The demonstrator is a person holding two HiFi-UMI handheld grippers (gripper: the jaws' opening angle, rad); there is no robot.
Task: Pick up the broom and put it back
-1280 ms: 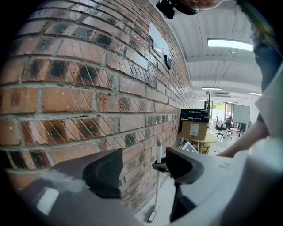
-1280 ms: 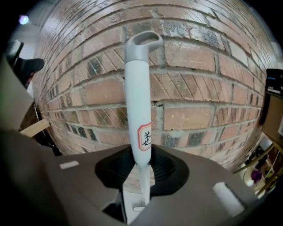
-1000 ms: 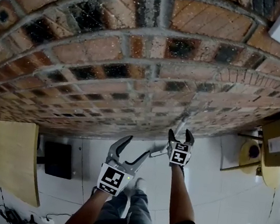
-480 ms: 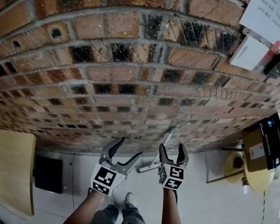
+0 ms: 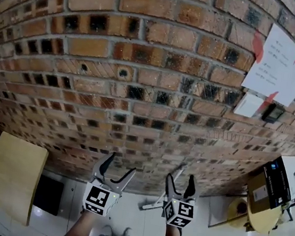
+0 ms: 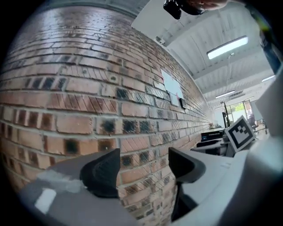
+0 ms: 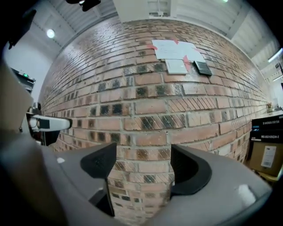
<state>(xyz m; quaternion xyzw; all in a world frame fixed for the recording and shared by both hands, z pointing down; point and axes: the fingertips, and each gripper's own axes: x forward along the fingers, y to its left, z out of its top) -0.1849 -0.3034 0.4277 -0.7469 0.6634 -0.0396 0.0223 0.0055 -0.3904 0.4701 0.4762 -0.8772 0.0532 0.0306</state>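
Right hand-held gripper (image 5: 181, 180) (opening, empty) beside broom (image 5: 154, 201)

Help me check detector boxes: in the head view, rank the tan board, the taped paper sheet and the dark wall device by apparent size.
1-2. tan board and taped paper sheet: near equal, too close to rank.
3. dark wall device, smallest.

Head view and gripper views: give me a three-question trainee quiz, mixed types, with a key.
1. True or false: the left gripper is shut.
2. Which colour is the tape holding the paper sheet on the brick wall? A red, B blue, C green.
3. Fill in: the right gripper's jaws stand ____.
Key: 1 false, open and empty; 2 A; 3 open, nothing between them, and they have just been opening.
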